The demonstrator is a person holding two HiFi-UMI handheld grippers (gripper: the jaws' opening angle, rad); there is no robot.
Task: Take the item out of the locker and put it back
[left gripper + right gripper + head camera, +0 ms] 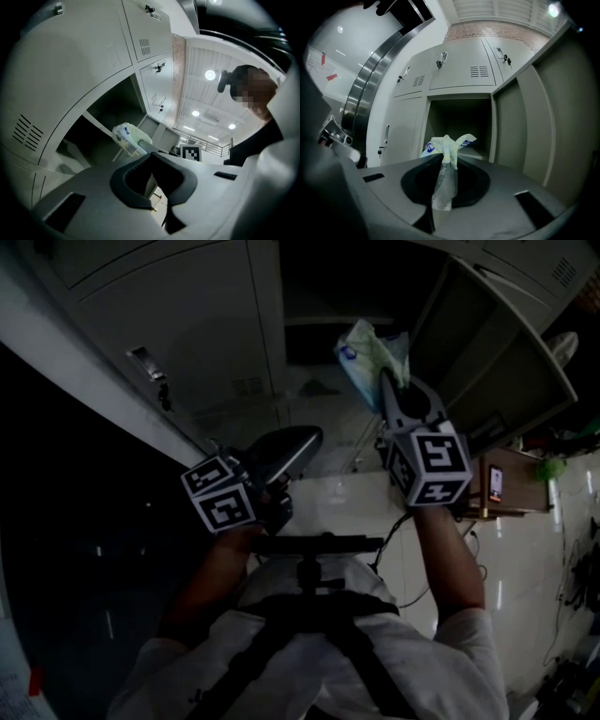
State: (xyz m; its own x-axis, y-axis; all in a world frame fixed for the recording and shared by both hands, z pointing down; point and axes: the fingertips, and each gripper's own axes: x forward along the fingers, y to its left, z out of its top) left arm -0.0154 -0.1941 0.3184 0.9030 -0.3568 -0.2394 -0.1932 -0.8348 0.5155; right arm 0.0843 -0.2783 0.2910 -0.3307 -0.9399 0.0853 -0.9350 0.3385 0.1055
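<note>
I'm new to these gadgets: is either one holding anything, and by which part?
The right gripper has its fingers pinched on a soft plastic packet, gripping the crumpled end of its wrapper. The left gripper holds nothing.

The lockers point(459, 70) are sheet metal under smooth, pale grey satin paint, with small bright metal locks point(439, 61). The packet point(449, 140) is thin, crinkled plastic film, faintly glossy, its twisted neck translucent where the right tool point(444, 159) grips it. That tool and the left tool point(151, 157) have matt grey plastic shells with black, rubbery-looking linings. The marker cubes point(431, 465) are matt, printed black on white. The floor point(525, 568) is pale and glossy, mirroring lights. The shirt point(441, 662) is white cloth.
</note>
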